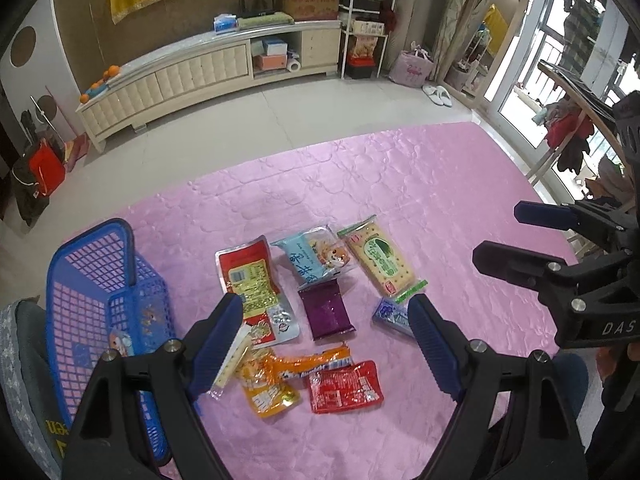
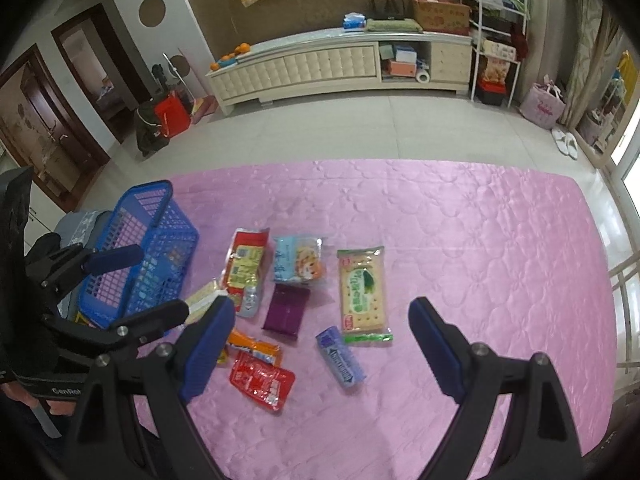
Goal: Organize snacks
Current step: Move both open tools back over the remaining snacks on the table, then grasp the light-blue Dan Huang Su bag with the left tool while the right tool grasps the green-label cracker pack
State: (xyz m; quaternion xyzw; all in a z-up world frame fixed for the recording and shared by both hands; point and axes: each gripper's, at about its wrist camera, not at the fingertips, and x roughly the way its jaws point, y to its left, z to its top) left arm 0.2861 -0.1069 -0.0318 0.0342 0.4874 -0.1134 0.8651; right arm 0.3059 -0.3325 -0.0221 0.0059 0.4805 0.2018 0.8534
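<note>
On the pink quilted cover [image 2: 440,240] your snacks lie in a loose group: a cracker pack [image 2: 362,294], a light blue pack [image 2: 298,260], a purple pouch [image 2: 287,309], a red sachet [image 2: 261,380] and a blue-violet bar [image 2: 341,360]. The blue basket [image 1: 92,292] stands just beside them, with no snack visible inside. Your left tool [image 1: 326,344] hangs above the group with jaws released, holding nothing. Your right tool [image 2: 322,346] is also spread wide and empty.
</note>
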